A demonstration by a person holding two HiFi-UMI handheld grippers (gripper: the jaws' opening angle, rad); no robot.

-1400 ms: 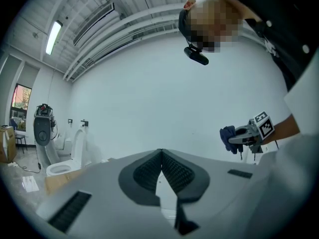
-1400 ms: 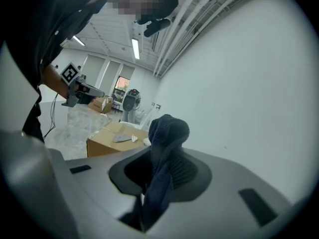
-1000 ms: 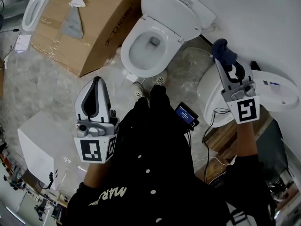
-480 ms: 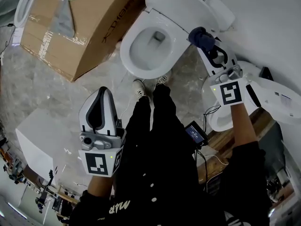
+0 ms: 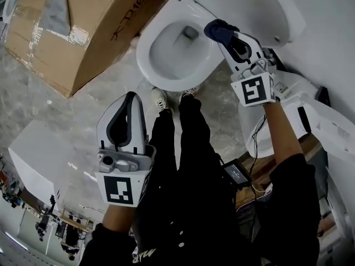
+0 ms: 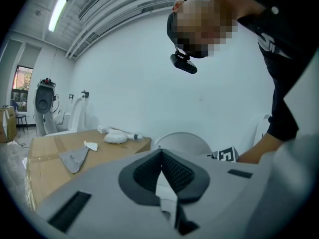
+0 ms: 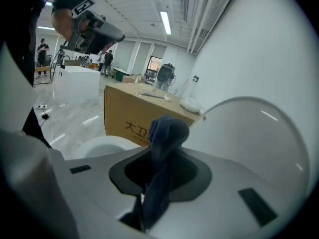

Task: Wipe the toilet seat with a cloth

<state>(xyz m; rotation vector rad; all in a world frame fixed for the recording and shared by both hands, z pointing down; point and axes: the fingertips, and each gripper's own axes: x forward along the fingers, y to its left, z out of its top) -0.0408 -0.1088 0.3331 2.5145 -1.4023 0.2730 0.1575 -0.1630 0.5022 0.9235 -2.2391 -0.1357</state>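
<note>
Right tool clamped on a dark blue cloth, bunched end sticking out past the tips, the rest hanging down between the jaws in the right gripper view. Held out over the far right part of the toilet seat, close under the raised lid. Cloth seemingly on or just above the rim there, contact hard to confirm from the head view. Open white bowl just left of the cloth.

Left tool with jaws together at the tips, nothing between them. Held low and near the body, well apart from the toilet, pointing towards it over the grey marbled floor.

Large cardboard box lying on the floor just left of the toilet, touching or almost touching the bowl, dark print on the side facing it. In the left gripper view, a grey rag and a small white scrap on top of the box, plus a white rounded object further back.

Second white toilet to the right, beneath the right forearm. Black-clad legs and light shoes just before the bowl. Small dark device with a lit screen by the right leg, cables close beside it.
</note>
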